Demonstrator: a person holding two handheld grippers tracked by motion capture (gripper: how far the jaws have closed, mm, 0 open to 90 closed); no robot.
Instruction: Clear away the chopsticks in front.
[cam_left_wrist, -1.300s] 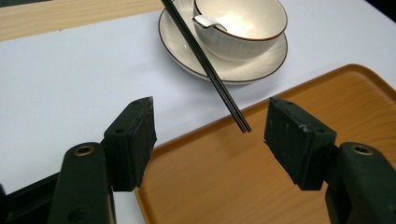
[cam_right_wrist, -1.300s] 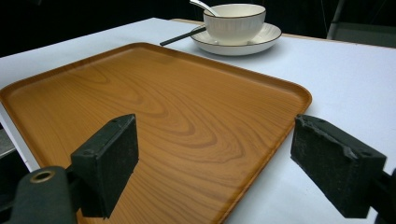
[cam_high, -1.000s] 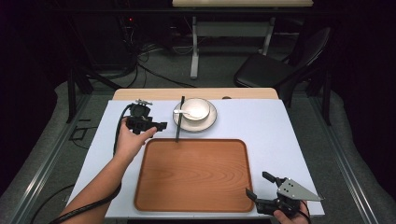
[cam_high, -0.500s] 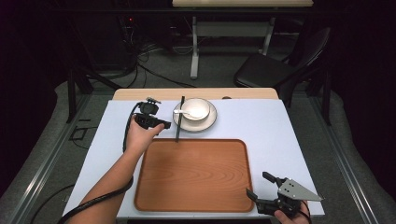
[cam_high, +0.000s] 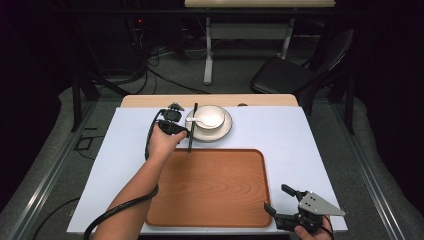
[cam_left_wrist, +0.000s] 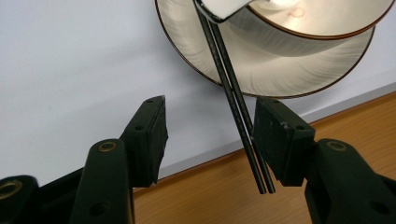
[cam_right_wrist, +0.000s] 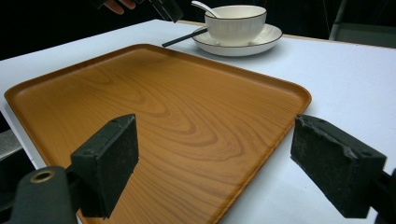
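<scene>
At upper centre, the left gripper (cam_high: 184, 131) has its jaws closing around the black chopsticks (cam_left_wrist: 236, 102), not yet clamped; the right gripper (cam_high: 286, 200), lower right, gapes empty.

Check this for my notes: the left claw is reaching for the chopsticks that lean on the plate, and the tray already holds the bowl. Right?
Not quite. The tray holds nothing; the bowl sits on the plate beyond it, as the high view shows. The rest stands: the left claw has just been closing around the chopsticks, which lean on the plate.

Black chopsticks (cam_left_wrist: 238, 107), white brown-rimmed bowl (cam_high: 210, 117), wood-grain tray (cam_high: 210, 187).
</scene>
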